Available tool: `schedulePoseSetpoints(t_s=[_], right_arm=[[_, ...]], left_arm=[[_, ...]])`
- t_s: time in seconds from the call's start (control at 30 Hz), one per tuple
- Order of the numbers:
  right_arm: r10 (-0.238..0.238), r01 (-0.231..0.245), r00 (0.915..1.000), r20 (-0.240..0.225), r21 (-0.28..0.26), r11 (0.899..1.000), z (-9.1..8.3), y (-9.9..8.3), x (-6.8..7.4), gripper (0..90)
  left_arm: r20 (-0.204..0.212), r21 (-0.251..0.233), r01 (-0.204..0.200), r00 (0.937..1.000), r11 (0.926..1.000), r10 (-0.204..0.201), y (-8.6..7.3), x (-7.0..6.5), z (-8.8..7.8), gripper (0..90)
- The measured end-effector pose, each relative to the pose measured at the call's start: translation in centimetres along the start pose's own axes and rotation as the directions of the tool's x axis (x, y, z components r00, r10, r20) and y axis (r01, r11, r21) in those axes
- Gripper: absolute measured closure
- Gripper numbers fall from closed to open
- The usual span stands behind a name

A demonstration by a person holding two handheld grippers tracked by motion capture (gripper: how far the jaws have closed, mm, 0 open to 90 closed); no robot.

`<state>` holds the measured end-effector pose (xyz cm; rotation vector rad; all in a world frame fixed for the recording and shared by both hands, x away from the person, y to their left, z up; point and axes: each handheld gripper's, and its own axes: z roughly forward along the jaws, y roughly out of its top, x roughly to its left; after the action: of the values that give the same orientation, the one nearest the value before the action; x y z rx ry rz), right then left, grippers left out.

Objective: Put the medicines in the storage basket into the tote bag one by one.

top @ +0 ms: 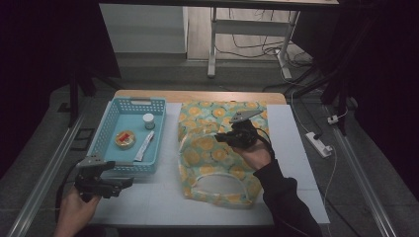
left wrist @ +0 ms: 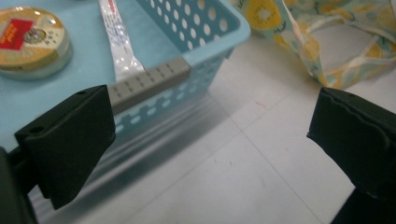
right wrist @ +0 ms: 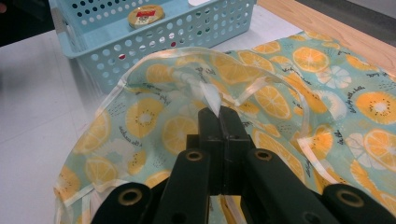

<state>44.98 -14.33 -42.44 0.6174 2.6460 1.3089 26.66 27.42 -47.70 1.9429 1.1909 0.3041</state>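
Two grippers in my hands. Right gripper (right wrist: 219,114) pressed together, pinching a fold of the bag (right wrist: 299,116) fabric; a bit of white trim pokes up between the tips. In the high view it (top: 232,134) sits over the bag's (top: 217,153) middle, jaws pointing toward the basket side. Bag lies flat on the right half of the white mat (top: 296,163), lemon print, its handle opening toward the near edge. Left gripper (top: 121,183) spread wide, nothing between the jaws, hanging just off the basket's (top: 111,118) near corner by the mat's near left corner. Basket, blue, on the left half of the mat: round tin (top: 125,139), white sachet (top: 144,146), small jar (top: 148,121) inside. Left gripper view shows tin (left wrist: 30,39) and sachet (left wrist: 119,42) close.
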Motion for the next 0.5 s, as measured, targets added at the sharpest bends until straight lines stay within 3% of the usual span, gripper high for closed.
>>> schedulePoseSetpoints(t_s=[0.27,0.5], right_arm=[[0.000,0.000,1.0000,-0.001,0.004,1.000,0.1,0.0,0.0,90.0],[-0.002,0.002,1.0000,-0.003,0.003,1.000,0.1,0.0,0.1,90.0]], left_arm=[[-0.038,0.006,-0.005,0.9993,1.0000,0.005,1.4,1.2,0.8,2.1],[-0.054,0.020,0.017,0.9984,0.9997,-0.016,2.9,2.8,1.6,0.9]])
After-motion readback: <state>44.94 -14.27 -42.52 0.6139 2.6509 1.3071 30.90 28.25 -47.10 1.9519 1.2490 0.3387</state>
